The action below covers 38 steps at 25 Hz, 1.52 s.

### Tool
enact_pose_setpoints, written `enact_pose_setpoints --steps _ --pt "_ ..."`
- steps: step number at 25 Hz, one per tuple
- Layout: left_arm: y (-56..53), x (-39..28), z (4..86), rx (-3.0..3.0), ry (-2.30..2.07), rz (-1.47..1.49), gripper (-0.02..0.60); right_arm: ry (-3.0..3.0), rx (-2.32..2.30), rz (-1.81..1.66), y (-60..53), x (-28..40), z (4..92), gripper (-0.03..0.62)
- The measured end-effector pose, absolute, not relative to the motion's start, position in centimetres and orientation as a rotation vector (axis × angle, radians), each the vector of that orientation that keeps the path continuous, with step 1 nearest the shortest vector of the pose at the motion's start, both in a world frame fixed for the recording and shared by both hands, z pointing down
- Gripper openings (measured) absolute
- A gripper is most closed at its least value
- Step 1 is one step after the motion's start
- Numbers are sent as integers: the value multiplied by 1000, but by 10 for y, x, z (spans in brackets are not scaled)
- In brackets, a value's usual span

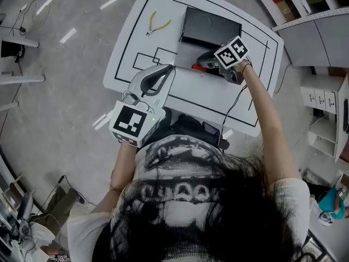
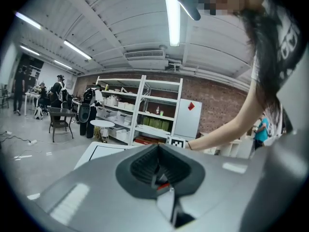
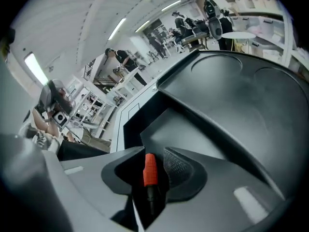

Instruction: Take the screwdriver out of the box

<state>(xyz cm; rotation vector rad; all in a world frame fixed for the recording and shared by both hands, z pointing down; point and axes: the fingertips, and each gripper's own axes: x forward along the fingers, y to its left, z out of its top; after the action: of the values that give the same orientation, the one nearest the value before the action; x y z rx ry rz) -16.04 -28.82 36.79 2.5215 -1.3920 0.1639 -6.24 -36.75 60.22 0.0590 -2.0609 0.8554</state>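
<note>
My left gripper (image 1: 168, 70) sits left of the frame's centre, jaws pressed together, pointing up the picture; my right gripper (image 1: 203, 64), above centre, tilts downward with jaws apart; my right arm (image 1: 264, 119) stretches out nearly straight.

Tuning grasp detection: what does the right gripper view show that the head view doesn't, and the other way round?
Right gripper view only: the right gripper has its jaws apart, with the red handle of the screwdriver between them; people and shelving stand far behind.
Head view only: yellow-handled pliers at the far side of the table, and the left gripper held nearer the person, jaws together.
Both: the black box just ahead of the right gripper, the white table with black lines, and the screwdriver's red.
</note>
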Motion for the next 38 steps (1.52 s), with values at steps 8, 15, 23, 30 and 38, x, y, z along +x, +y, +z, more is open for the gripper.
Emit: enact_pose_setpoints --steps 8,15,23,30,38 --pt "-292 -185 376 2467 -1440 140 0 -1927 -50 968 -353 -51 615 138" --pt "-285 -200 378 2449 -1454 130 0 -1810 -61 1125 -336 -54 620 127" --pt "-291 -205 383 2430 -1466 142 0 -1825 -61 1114 -340 -52 618 100" --pt "-287 -204 382 2427 -1474 150 0 -1946 -17 1189 -343 -61 599 98" --pt "-286 -195 382 2429 -1468 160 0 -2119 93 1233 -357 -63 574 98"
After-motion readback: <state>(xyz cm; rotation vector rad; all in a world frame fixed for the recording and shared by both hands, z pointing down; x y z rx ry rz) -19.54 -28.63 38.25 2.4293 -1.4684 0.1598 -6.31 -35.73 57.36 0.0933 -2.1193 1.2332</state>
